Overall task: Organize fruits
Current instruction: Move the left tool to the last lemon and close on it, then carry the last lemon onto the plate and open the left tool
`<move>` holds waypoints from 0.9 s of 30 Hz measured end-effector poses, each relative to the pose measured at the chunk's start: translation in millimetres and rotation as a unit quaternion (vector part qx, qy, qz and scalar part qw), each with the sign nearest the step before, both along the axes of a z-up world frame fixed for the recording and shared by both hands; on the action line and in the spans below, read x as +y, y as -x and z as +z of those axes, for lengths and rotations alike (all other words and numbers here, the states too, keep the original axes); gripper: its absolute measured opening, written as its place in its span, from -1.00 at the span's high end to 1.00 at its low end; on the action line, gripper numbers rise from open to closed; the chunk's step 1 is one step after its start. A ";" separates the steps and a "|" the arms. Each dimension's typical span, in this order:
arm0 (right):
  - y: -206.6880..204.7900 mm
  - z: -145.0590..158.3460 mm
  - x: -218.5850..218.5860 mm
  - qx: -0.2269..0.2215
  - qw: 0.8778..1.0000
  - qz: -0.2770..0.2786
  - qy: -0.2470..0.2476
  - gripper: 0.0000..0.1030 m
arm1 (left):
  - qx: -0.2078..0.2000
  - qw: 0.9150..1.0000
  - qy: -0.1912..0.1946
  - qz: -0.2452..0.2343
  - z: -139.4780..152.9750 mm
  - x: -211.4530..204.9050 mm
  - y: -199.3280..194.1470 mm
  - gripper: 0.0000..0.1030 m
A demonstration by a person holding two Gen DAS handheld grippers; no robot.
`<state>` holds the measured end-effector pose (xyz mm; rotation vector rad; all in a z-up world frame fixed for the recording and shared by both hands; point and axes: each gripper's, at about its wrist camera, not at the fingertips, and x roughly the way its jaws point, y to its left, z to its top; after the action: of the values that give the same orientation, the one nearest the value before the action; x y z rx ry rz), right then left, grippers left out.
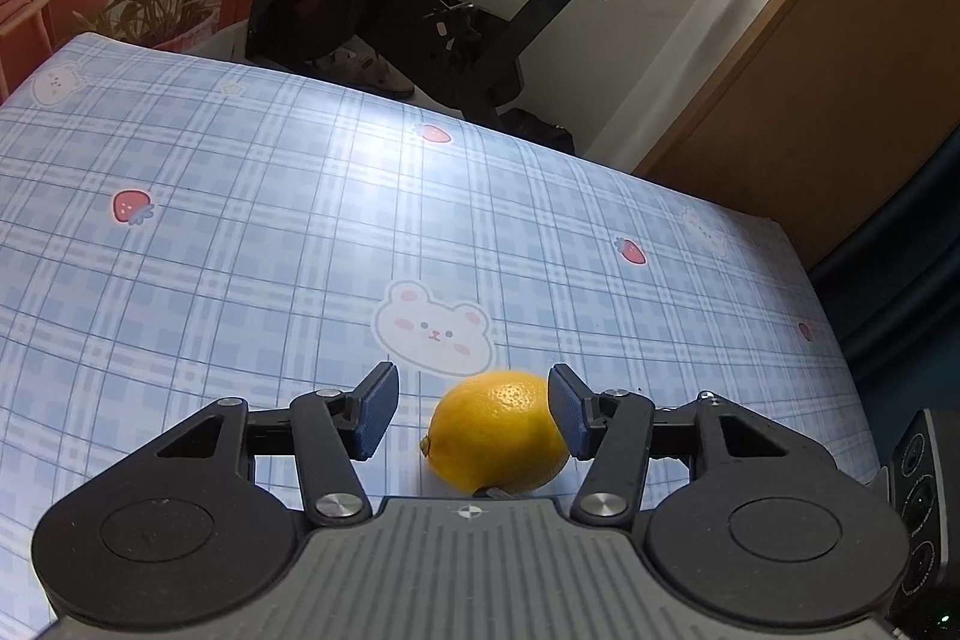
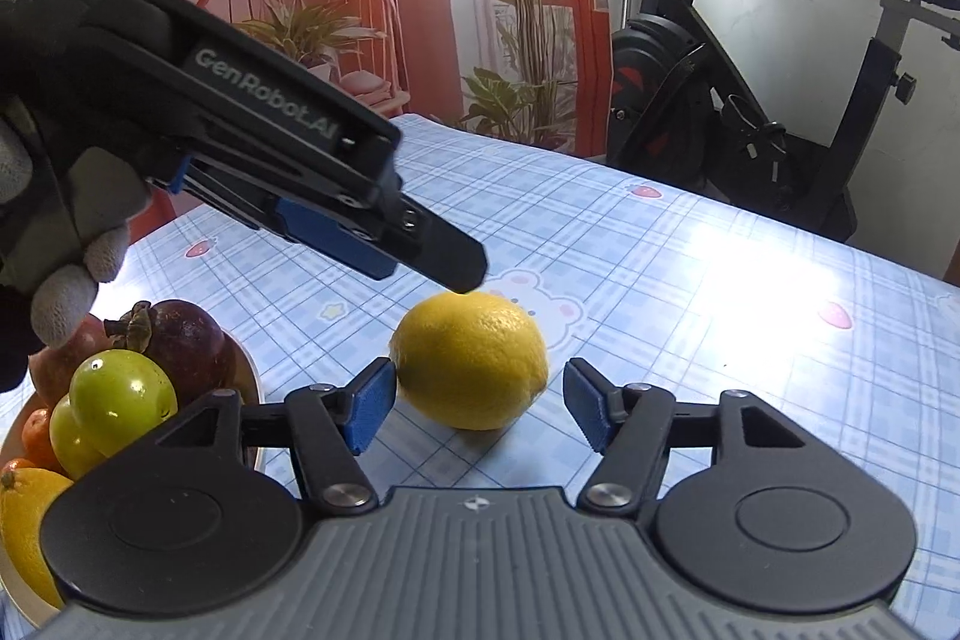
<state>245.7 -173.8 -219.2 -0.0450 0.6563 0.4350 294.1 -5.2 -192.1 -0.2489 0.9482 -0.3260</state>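
Left wrist view shows a yellow lemon [image 1: 498,430] lying on a desk [image 1: 240,220] covered in a blue checked cloth with bears and strawberries. The left tongs [image 1: 474,415] are spread, and the lemon sits between their blue pads, toward the three o'clock side, where one pad looks to be touching or nearly touching its skin; the nine o'clock pad stands clear, so nothing is pinched. Right wrist view shows the same lemon [image 2: 471,361] from another side, just beyond the right tongs [image 2: 480,406], which are also spread, the nine o'clock pad just beside the fruit and the other apart from it. The left tongs [image 2: 444,262], held by a gloved hand [image 2: 66,274], reach in from ten o'clock and hover over the top of the lemon. At eight o'clock a bowl [image 2: 255,376] already holds a dark mangosteen [image 2: 186,346], green fruits [image 2: 120,394], small oranges [image 2: 39,430] and another yellow fruit, which suggests the lone lemon is the piece left to gather. Both tools seem angled down toward it to take hold. An exercise bike [image 2: 750,100] stands behind the desk.
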 end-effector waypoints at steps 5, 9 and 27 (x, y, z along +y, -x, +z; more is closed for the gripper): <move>-3.8 -4.5 -0.3 0.008 1.000 0.003 -0.009 -0.26 | 0.010 1.000 0.005 -0.006 -3.2 -2.2 -4.7 -0.12; -6.7 -7.8 -1.5 0.015 1.000 0.003 -0.010 -0.26 | 0.014 1.000 0.009 -0.009 -5.8 -3.3 -5.2 -0.12; 24.3 16.0 8.4 0.017 1.000 0.012 -0.019 -0.21 | 0.008 0.999 0.013 -0.041 16.4 -0.4 27.8 0.07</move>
<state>221.4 -165.4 -203.2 -0.0102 0.6811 0.4729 266.3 -5.6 -175.7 -0.2365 0.9732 -0.4129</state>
